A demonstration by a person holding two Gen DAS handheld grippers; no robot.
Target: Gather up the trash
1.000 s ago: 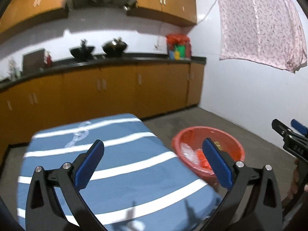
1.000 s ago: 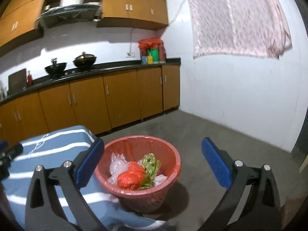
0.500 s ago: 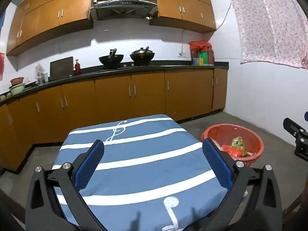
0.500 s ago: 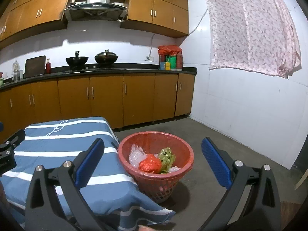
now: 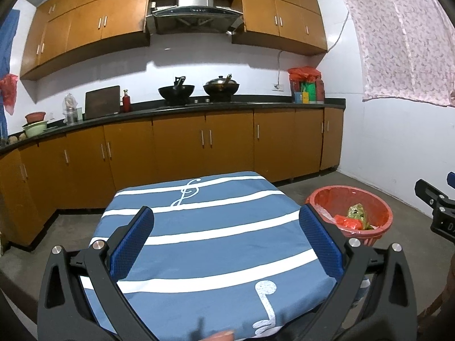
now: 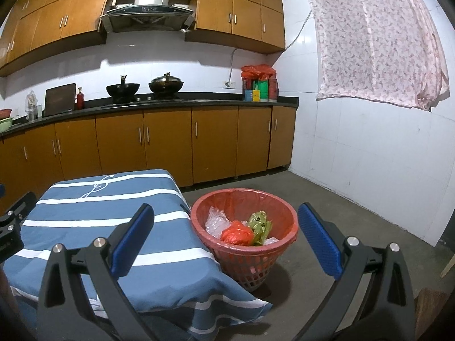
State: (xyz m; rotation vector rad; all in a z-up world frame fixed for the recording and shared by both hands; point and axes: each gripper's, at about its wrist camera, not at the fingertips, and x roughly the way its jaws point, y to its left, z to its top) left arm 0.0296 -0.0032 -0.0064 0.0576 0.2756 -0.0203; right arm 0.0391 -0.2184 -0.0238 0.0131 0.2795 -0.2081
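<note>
Both your left tool (image 5: 226, 244) and right tool (image 6: 224, 241) are spread, empty; the basket (image 6: 244, 244) ahead may tip if you bump it

Two wrist fisheyes, both facing the kitchen counter from above the table's near side.

The left view looks forward between its own blue pads (image 5: 132, 244) straight over the table (image 5: 210, 227), close beneath, with the bin (image 5: 378, 210) off to the right and the counter (image 5: 199, 106) far ahead. The right view sits further right, centred nearer the bin (image 6: 287, 233), the table (image 6: 99, 213) on its left. Both share the table, bin, counter, hood (image 5: 196, 8) (image 6: 149, 7) and curtain (image 5: 403, 42) (image 6: 378, 42); each catches the other gripper at its edge.
</note>
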